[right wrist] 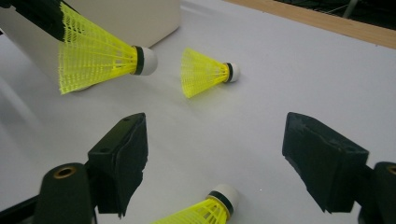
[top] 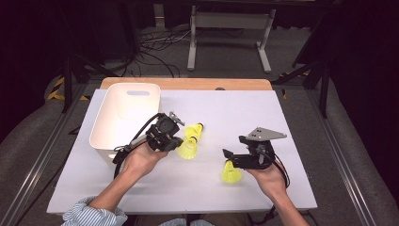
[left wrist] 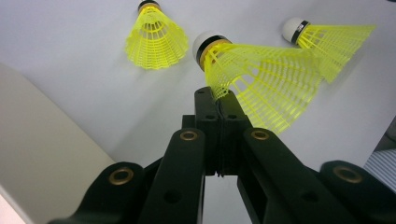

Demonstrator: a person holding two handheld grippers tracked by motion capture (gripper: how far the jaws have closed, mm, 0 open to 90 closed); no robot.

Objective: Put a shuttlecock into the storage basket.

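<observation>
We note three yellow mesh-skirted shuttlecocks with white rounded corks on the matte white table [top: 197, 188]. The left gripper [left wrist: 218, 100] is clenched on one shuttlecock's skirt [left wrist: 261, 81], at 3 o'clock of the smooth cream bin [top: 123, 117]. The right gripper [right wrist: 215, 158] is released, jaws wide; its shuttlecock [right wrist: 205, 210], at 6 o'clock between them, is cut off. The third shuttlecock [top: 194, 130] lies near the held one.
</observation>
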